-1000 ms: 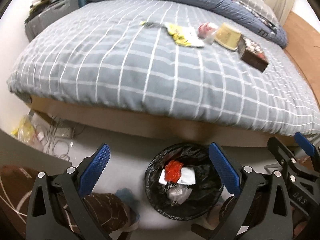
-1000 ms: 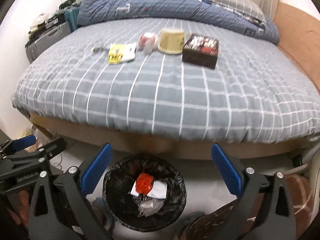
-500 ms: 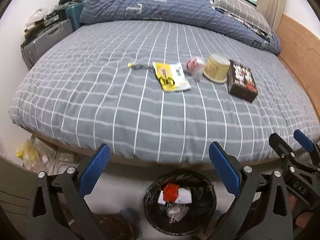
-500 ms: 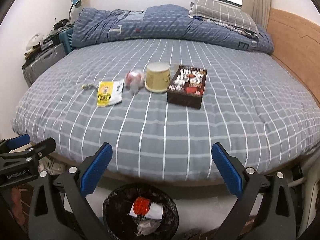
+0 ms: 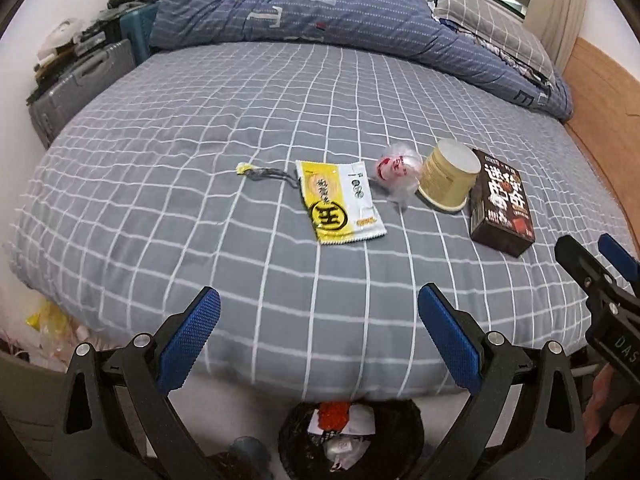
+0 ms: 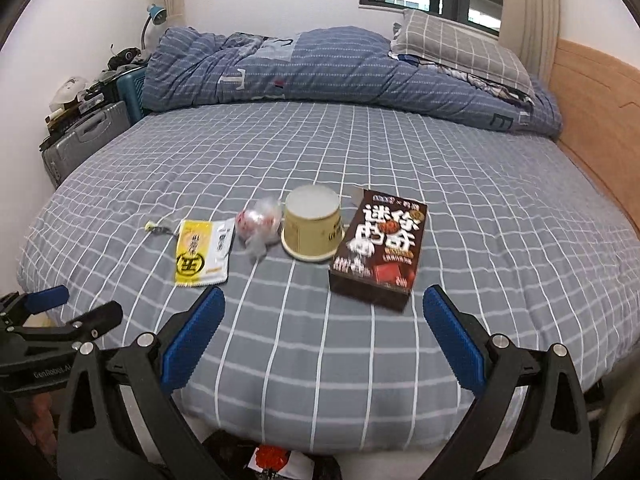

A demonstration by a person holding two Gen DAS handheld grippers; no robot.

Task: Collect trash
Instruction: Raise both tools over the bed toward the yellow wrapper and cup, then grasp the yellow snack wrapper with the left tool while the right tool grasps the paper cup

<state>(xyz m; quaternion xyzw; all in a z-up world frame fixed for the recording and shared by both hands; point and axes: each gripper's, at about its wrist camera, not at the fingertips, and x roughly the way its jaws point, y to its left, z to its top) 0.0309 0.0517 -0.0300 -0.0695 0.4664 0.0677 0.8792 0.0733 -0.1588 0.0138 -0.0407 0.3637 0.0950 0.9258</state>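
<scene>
Trash lies in a row on the grey checked bed (image 5: pixel 200 128) (image 6: pixel 480 184): a small twisted wrapper (image 5: pixel 260 172) (image 6: pixel 158 227), a yellow and white sachet (image 5: pixel 338 202) (image 6: pixel 202 252), a crumpled clear bag with red print (image 5: pixel 396 170) (image 6: pixel 260 224), an upturned beige paper cup (image 5: pixel 450 176) (image 6: pixel 314 222) and a dark brown box (image 5: pixel 502 202) (image 6: pixel 380 246). A black-lined bin (image 5: pixel 352 436) (image 6: pixel 276 460) with red and white trash sits on the floor below. My left gripper (image 5: pixel 320 336) and right gripper (image 6: pixel 322 334) both hang open and empty over the bed's near edge.
A bunched blue duvet (image 6: pixel 320 68) and a checked pillow (image 6: pixel 460 44) fill the far end of the bed. A wooden headboard (image 6: pixel 592 100) runs along the right. Grey suitcases (image 5: pixel 76 84) with clutter stand at the left. A yellow bag (image 5: pixel 48 316) lies on the floor.
Both grippers have risen and tilted up from over the bin toward the bed. The bin has slid to the bottom edge and the trash row now sits closer and central.
</scene>
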